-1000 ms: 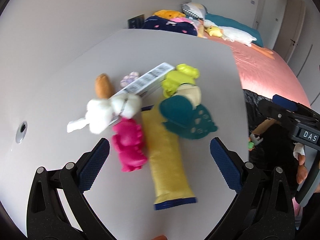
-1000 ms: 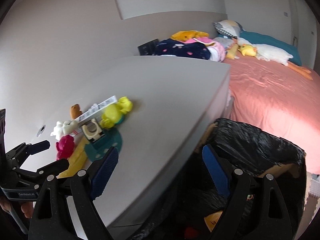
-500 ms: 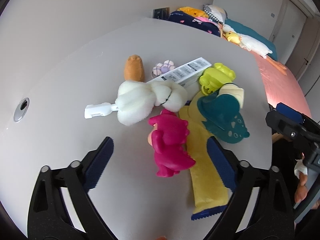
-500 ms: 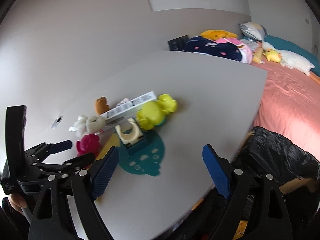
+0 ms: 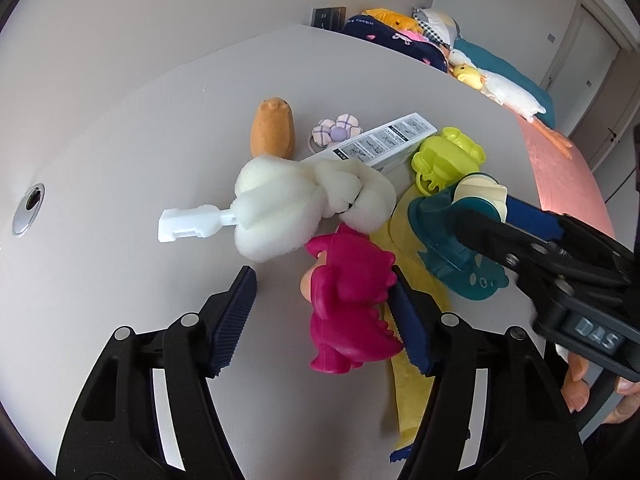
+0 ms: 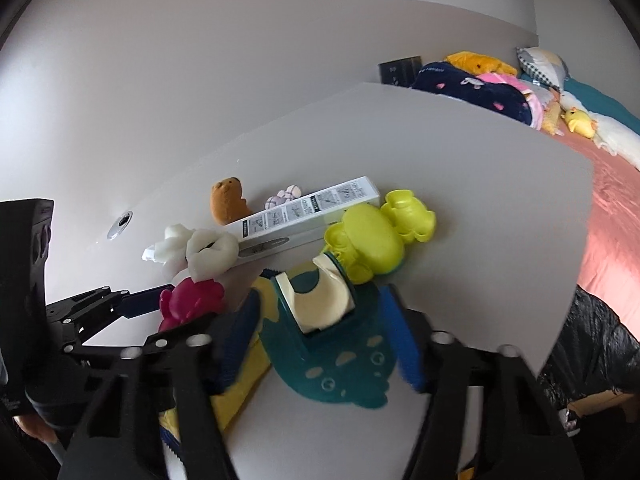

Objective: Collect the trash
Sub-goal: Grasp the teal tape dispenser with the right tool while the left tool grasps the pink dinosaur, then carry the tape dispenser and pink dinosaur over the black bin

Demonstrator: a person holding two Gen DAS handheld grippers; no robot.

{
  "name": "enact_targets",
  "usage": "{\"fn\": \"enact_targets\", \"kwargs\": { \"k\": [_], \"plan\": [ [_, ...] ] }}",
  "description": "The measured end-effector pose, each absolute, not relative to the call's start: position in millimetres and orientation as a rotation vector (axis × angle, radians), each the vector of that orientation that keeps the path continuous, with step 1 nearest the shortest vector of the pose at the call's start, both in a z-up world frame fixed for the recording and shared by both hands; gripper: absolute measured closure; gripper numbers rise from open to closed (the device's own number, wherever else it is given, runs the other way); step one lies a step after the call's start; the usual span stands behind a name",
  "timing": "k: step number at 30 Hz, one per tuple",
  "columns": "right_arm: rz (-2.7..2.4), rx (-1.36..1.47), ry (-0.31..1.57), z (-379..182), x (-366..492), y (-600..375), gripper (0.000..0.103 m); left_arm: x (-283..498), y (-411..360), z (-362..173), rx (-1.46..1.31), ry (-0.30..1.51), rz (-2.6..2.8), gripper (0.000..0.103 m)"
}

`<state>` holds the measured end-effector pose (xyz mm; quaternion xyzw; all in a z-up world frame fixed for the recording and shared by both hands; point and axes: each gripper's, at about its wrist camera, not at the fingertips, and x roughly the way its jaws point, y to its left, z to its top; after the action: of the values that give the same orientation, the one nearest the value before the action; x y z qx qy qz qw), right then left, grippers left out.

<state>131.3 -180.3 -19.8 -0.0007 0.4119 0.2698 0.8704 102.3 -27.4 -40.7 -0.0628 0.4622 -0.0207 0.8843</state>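
Observation:
A heap lies on the grey table (image 5: 160, 128). My left gripper (image 5: 322, 320) straddles a pink dinosaur toy (image 5: 348, 300); its jaws are closing, the right pad is at the toy's back, the left pad stands clear. My right gripper (image 6: 320, 340) is blurred and closing around a teal toy (image 6: 332, 364) with a cream top piece (image 6: 320, 300); no firm pinch shows. A yellow wrapper (image 5: 412, 392) lies under both toys. A white printed box (image 5: 384, 140) and a white fluffy brush (image 5: 280, 208) lie behind.
A brown plush (image 5: 272, 128), a purple flower (image 5: 338, 130) and a lime green toy (image 5: 444, 160) sit at the back of the heap. A black trash bag (image 6: 592, 344) hangs open past the table's right edge. A pink bed (image 6: 616, 208) lies beyond.
Both grippers have narrowed. The left one came down over the pink dinosaur. The right one swung left from above the trash bag to the teal toy.

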Motion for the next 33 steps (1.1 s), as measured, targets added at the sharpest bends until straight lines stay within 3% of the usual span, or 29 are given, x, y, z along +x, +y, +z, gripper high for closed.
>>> {"fn": "enact_targets", "kwargs": {
  "k": [3, 7, 11, 33],
  "plan": [
    [0.569, -0.017, 0.882, -24.8, 136.6, -174.0, 0.056, 103.1, -29.5, -41.9, -0.097, 0.95, -0.021, 0.043],
    [0.575, -0.035, 0.877, -26.9, 136.2, -169.3, 0.057, 104.4, -33.7, -43.3, -0.053, 0.94, -0.008, 0.048],
    [0.575, -0.028, 0.871, -25.8, 134.1, -168.3, 0.059, 104.4, -34.7, -42.1, -0.063, 0.93, -0.022, 0.062],
    [0.572, 0.098, 0.741, 27.1, 96.8, -227.0, 0.059, 89.1, -55.9, -8.5, -0.052, 0.879, -0.051, 0.062]
  ]
}}
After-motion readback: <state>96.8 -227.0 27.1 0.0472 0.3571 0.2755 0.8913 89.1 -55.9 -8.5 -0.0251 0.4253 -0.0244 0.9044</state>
